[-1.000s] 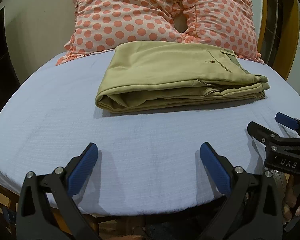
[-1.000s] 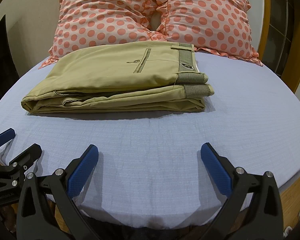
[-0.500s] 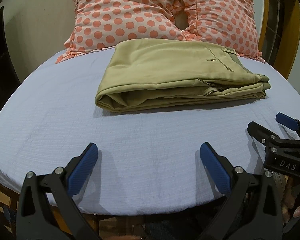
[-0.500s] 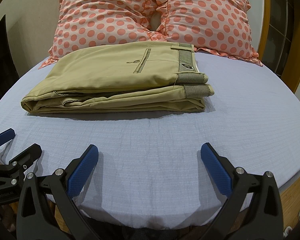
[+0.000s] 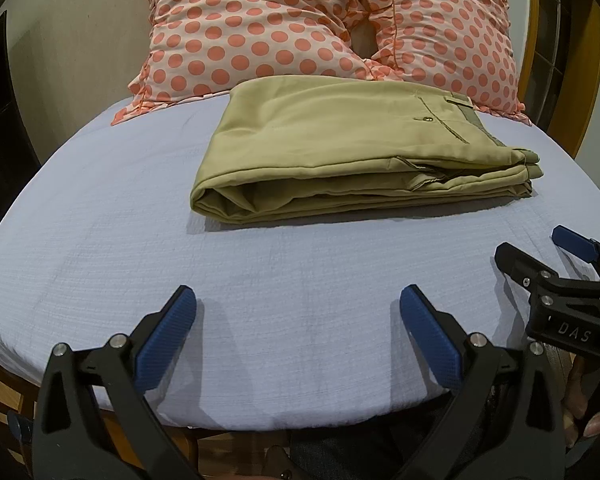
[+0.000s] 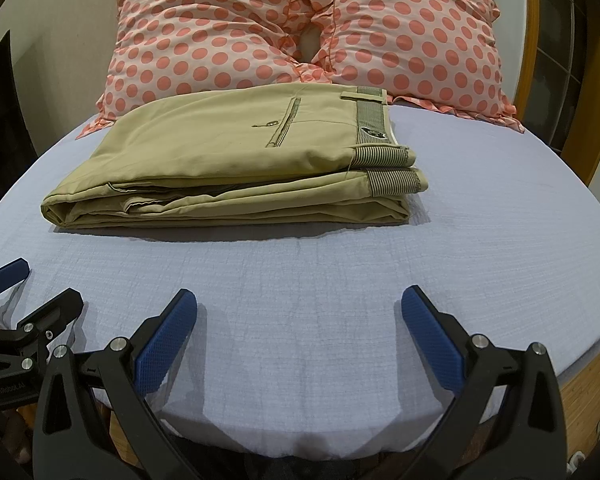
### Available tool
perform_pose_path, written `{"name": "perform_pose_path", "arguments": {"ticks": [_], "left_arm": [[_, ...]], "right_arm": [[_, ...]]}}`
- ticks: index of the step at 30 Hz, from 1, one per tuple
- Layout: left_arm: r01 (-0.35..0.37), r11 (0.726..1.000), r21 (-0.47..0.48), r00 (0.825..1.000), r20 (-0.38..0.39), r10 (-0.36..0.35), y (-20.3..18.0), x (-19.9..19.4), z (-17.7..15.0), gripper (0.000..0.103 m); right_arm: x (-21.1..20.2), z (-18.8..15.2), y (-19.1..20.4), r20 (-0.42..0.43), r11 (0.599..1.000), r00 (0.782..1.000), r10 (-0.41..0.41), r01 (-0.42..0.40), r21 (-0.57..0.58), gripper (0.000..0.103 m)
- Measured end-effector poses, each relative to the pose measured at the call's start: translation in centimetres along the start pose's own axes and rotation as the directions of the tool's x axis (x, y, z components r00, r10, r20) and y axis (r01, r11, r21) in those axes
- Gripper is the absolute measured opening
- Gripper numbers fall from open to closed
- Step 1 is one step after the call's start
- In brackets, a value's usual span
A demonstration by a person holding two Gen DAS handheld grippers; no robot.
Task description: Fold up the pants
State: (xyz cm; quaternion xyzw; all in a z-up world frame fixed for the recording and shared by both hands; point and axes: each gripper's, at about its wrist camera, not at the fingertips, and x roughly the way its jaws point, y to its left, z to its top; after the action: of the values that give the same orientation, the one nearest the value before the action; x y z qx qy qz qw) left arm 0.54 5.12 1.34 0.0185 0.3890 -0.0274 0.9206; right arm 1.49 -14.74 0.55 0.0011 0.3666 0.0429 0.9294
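Underneath everything lies the bed (image 5: 112, 216), covered by a pale blue sheet that fills most of both wrist views and runs from beneath the tongs out to the far end. Beyond the tongs, at that far end, two polka-dot pillows (image 6: 300, 28) in pink with coral spots lean side by side, their ruffled edges meeting in the middle. Just ahead of the tongs and in front of the pillows sit the pants (image 5: 352, 148) (image 6: 236, 164), khaki, folded into a flat stack of several layers; their far edge reaches the base of the pillows. From the left tongs the stack lies forward and slightly to the right, with the rounded fold nearest on the left. From the right tongs it lies forward and to the left, the striped waistband (image 6: 384, 156) at the stack's right end and a buttoned back pocket facing up.

The left gripper (image 5: 298, 310) hovers low over the near edge of the sheet, its blue pads spread wide with nothing between them. The right gripper (image 6: 300, 310) (image 5: 540, 252) sits just beside it, likewise spread wide and empty, well short of the pants.
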Motion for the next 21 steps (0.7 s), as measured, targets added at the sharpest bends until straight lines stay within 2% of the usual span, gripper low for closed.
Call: {"name": "perform_pose_path", "arguments": {"ticks": [21], "left_arm": [[0.000, 1.000, -0.001, 1.000, -0.015, 0.000, 0.08, 0.16, -0.01, 0.101]], "right_arm": [[0.02, 0.02, 0.00, 0.001, 1.000, 1.000, 0.000, 0.000, 0.000, 0.102]]}}
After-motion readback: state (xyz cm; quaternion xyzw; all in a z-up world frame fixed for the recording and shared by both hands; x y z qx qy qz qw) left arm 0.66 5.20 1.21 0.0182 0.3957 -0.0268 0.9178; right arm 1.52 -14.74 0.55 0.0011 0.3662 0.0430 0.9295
